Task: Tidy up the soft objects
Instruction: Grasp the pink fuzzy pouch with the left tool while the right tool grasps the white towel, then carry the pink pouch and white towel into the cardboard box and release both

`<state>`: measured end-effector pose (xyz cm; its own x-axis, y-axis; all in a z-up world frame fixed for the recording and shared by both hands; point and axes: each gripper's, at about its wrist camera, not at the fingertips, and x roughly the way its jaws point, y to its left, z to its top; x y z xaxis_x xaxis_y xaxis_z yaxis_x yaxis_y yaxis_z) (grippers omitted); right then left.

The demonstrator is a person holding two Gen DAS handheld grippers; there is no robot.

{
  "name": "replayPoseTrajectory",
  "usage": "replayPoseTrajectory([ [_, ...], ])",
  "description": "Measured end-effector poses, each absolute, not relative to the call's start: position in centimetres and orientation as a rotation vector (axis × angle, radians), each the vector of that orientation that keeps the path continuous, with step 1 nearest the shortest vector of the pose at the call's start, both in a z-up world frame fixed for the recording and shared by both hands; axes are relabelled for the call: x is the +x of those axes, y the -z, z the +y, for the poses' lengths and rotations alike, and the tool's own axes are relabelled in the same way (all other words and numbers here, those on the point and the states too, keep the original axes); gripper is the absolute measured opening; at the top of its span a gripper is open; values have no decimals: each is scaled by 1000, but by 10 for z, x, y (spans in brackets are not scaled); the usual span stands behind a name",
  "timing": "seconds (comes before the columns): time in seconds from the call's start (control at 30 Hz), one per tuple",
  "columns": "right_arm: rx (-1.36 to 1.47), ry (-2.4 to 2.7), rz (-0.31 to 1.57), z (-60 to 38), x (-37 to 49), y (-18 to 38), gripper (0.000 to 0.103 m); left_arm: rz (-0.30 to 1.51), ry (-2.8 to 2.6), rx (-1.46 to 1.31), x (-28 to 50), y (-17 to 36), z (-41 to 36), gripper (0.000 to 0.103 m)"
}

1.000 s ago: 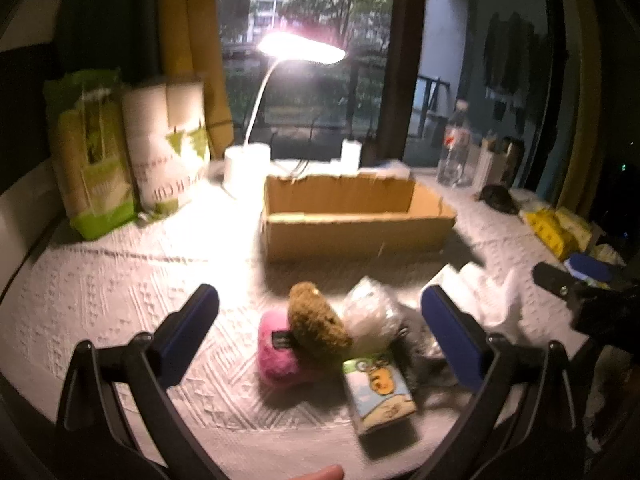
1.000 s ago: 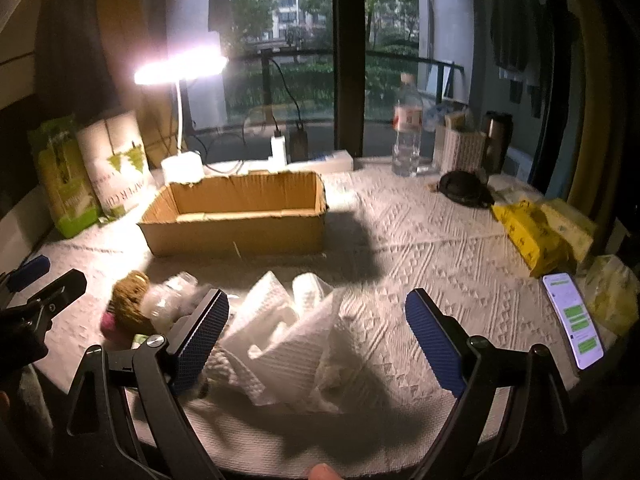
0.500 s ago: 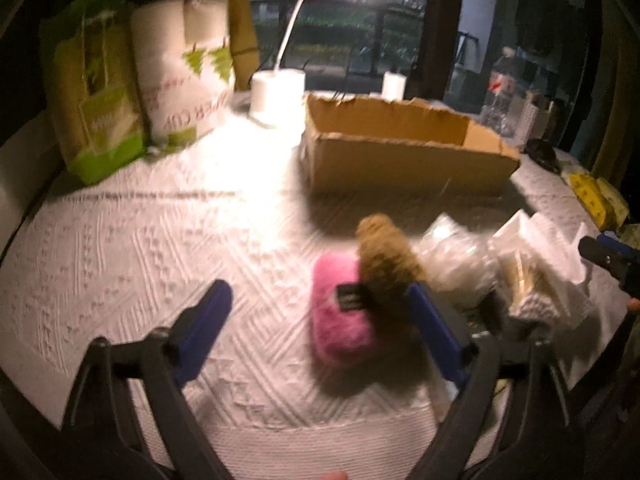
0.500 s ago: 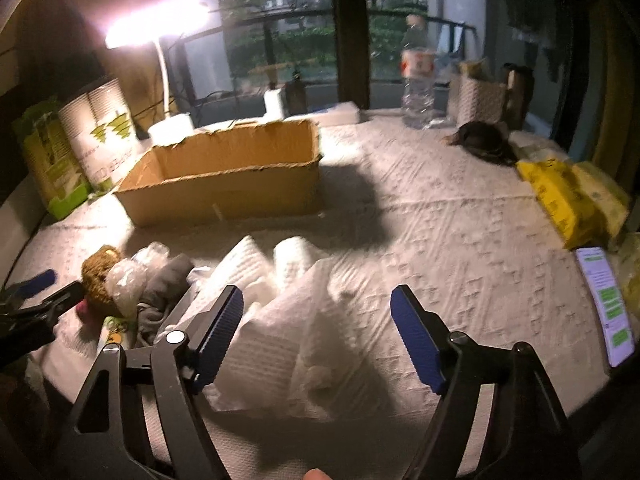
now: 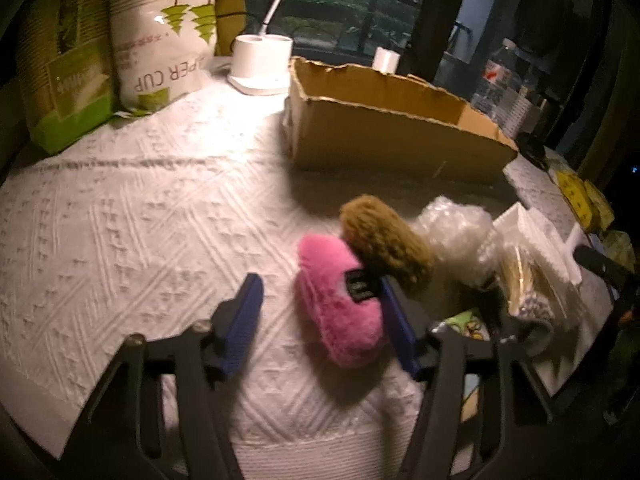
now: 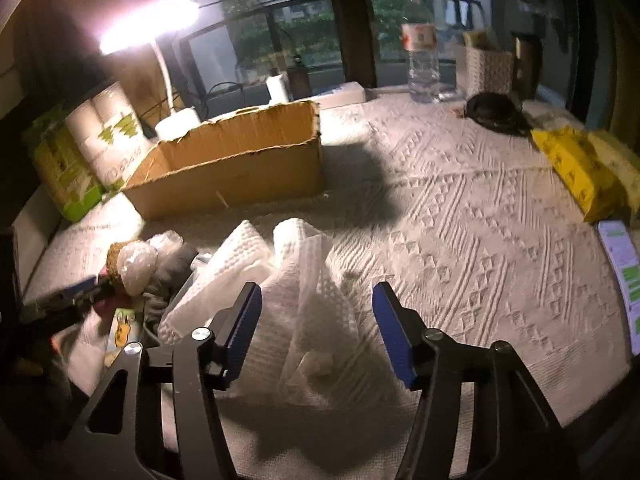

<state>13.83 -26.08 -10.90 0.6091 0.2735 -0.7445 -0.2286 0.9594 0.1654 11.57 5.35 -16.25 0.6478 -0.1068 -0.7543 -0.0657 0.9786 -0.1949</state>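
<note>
The desk (image 6: 472,240) lay under a white embossed cloth, lit by a lamp (image 6: 148,28) before a dark window with trees beyond; a water bottle (image 6: 420,64) stood at the far edge, yellow packets (image 6: 576,168) lay to the right beside a lit phone (image 6: 622,276), and bags of paper cups (image 5: 164,36) stood at the left. The cardboard box (image 5: 392,128) sat open-topped near the lamp base (image 5: 262,60); I could see nothing in the part of its inside that showed. In front of it lay the soft things in a huddle: a pink plush toy (image 5: 340,304), a brown woolly one (image 5: 384,244) leaning on it, a crumpled clear bag (image 5: 456,236), and a heap of white paper towels (image 6: 280,280). The left claw (image 5: 320,324) stood partly open, astride the pink toy, the right pad touching it, the left pad apart; the right claw (image 6: 316,332) stood partly open over the towels, gripping nothing.
</note>
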Motion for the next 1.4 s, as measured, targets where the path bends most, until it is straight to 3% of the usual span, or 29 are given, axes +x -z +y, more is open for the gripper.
replayPoseTrajectory([
  [0.2,122,-238,823,-283,150,93,61,859,82,-224,113,162,49,36],
  [0.43,117,-198,884,-296,157,110,61,848,97,-269,107,158,58,28],
  [0.7,70,-316,943,-266,158,130,61,798,92,-285,100,142,70,28],
  [0.8,31,-365,972,-250,161,137,47,781,103,-286,98,135,68,28],
  [0.83,23,-374,974,-245,161,138,37,771,113,-289,97,131,67,28],
  [0.87,24,-388,969,-243,161,138,18,761,117,-284,97,128,66,28],
  [0.9,25,-399,967,-242,161,138,9,751,118,-277,96,124,65,28],
  [1.03,28,-421,912,-243,155,124,4,716,129,-263,95,112,62,28],
  [1.4,49,-382,693,-262,151,57,3,644,167,-234,102,81,49,28],
])
